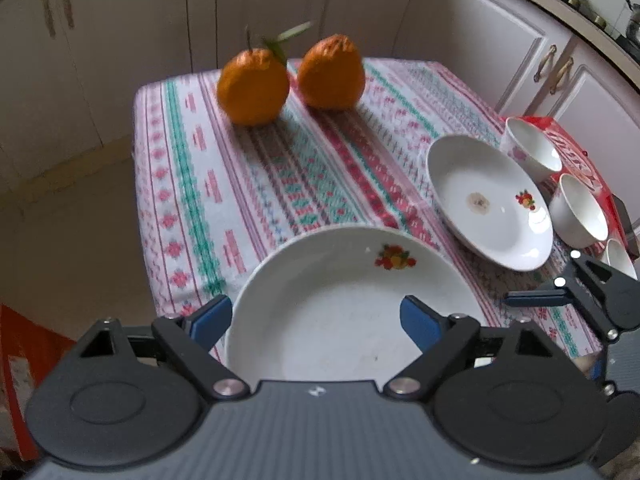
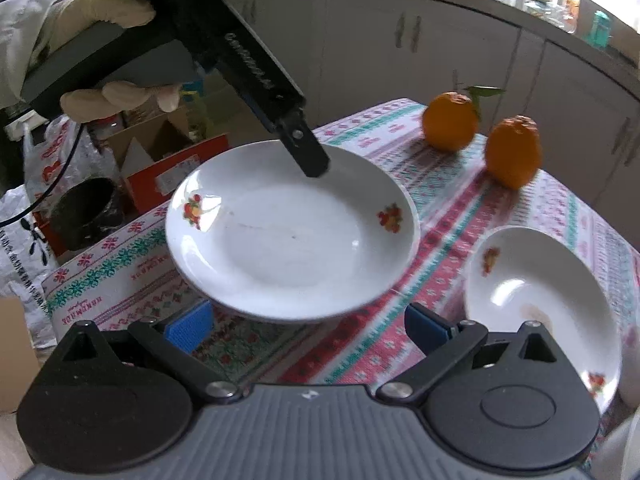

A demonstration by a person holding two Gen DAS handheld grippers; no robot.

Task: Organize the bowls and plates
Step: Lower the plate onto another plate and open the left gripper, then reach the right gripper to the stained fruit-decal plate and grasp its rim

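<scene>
A white plate with a fruit print lies on the striped tablecloth near the table's front. My left gripper is open: one blue pad sits outside the plate's rim, the other hovers over its inside, and neither presses. From the right wrist view, one left finger reaches down onto the plate's far rim. My right gripper is open with nothing in it, just short of the plate's near rim. A second white plate lies to the right. Three white bowls stand beyond it.
Two oranges sit at the table's far end. A red box lies under the bowls. A gloved hand holds the left gripper. Boxes and bags crowd the floor by the table; cabinets stand behind.
</scene>
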